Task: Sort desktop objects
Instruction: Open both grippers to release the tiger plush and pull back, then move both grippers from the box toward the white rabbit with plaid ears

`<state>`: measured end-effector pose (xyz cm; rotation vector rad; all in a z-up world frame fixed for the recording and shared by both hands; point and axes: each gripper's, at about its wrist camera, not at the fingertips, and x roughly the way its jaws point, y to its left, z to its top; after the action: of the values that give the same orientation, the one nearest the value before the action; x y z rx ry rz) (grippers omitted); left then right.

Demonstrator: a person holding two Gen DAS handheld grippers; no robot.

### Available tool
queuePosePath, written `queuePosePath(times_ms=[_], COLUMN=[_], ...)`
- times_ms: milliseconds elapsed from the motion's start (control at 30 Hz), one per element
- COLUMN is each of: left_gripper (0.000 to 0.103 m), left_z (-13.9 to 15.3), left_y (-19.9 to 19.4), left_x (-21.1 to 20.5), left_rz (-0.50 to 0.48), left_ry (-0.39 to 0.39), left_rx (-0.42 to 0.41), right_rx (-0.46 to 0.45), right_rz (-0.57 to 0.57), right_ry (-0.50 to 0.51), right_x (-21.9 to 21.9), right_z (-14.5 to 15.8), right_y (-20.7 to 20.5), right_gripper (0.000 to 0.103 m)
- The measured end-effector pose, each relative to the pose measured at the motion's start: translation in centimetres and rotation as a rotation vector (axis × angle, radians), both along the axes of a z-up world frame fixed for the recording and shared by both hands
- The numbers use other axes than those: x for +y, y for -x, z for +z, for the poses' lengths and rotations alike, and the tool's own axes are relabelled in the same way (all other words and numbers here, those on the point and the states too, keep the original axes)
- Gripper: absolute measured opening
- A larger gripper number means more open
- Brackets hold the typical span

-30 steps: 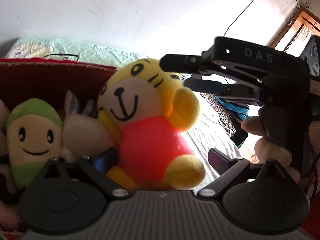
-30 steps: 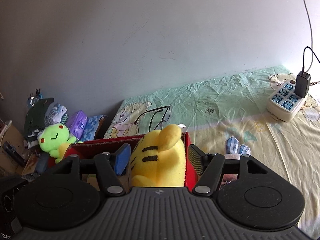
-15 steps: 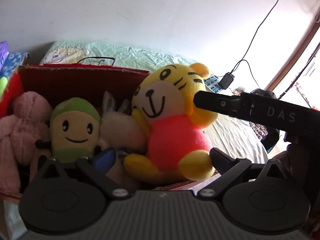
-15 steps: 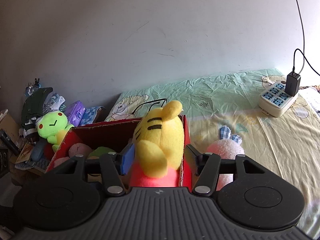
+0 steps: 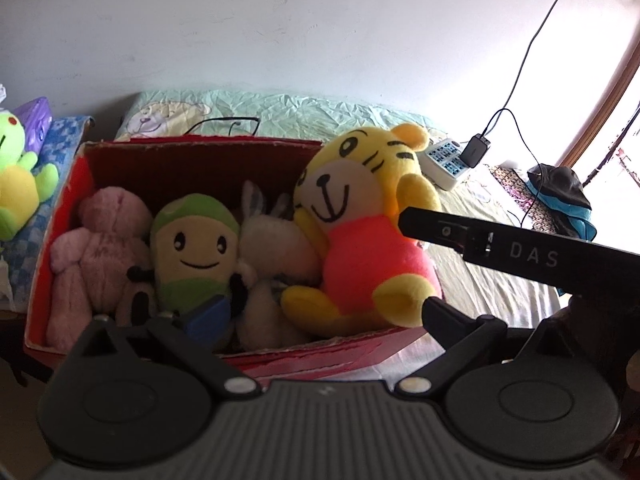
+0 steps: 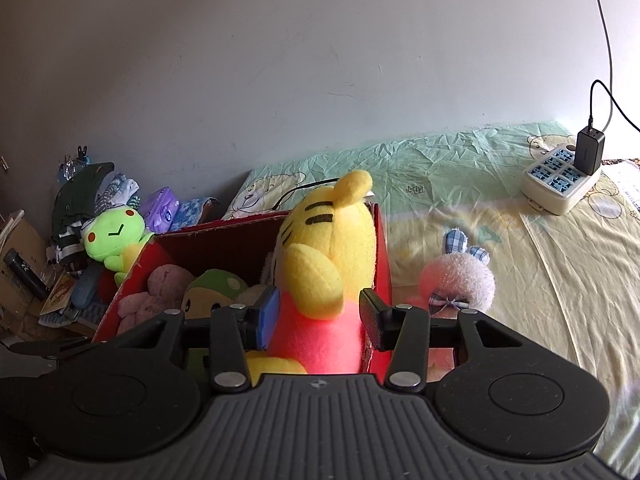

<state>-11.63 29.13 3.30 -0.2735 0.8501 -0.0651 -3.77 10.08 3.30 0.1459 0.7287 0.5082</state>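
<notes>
A yellow tiger plush (image 5: pixel 360 216) in a pink shirt sits upright at the right end of the red box (image 5: pixel 200 148). In the right wrist view I see its back (image 6: pixel 328 256), between the fingers of my right gripper (image 6: pixel 316 316), which is open around its body. My left gripper (image 5: pixel 320 312) is open and empty, in front of the box. The right gripper's black body (image 5: pixel 520 252) crosses the left wrist view beside the tiger. The box also holds a pink plush (image 5: pixel 96 248), a green-capped plush (image 5: pixel 192 248) and a grey rabbit plush (image 5: pixel 272 248).
A pink rabbit plush (image 6: pixel 460 280) lies on the bedsheet right of the box. A white power strip (image 6: pixel 560 184) with a charger sits at the far right. A green frog plush (image 6: pixel 116 236) and clutter are left of the box. A wall stands behind.
Both grippers have drawn back and risen, so more of the box shows. The tiger has settled lower into the box, and the right fingers have spread slightly around it.
</notes>
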Motion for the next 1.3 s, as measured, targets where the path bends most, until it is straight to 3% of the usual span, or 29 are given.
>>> queuePosePath(times_ms=[567, 867, 1300], left_gripper=[0.102, 0.102, 0.102], left_z=[0.0, -0.4, -1.8], left_y=[-0.2, -0.6, -1.7], left_x=[1.2, 0.6, -0.3], left_rz=[0.166, 0.199, 0.223], left_ry=[-0.168, -0.245, -0.271], left_rx=[0.069, 0.075, 0.120], right_rx=[-0.021, -0.009, 0.012], right_rz=[0.019, 0.012, -0.004], right_ry=[0.004, -0.009, -0.032], right_x=[-0.1, -0.5, -1.8], right_z=[-0.1, -0.6, -1.4], right_y=[1.5, 1.8, 2.1], right_gripper=[0.048, 0.048, 0.048])
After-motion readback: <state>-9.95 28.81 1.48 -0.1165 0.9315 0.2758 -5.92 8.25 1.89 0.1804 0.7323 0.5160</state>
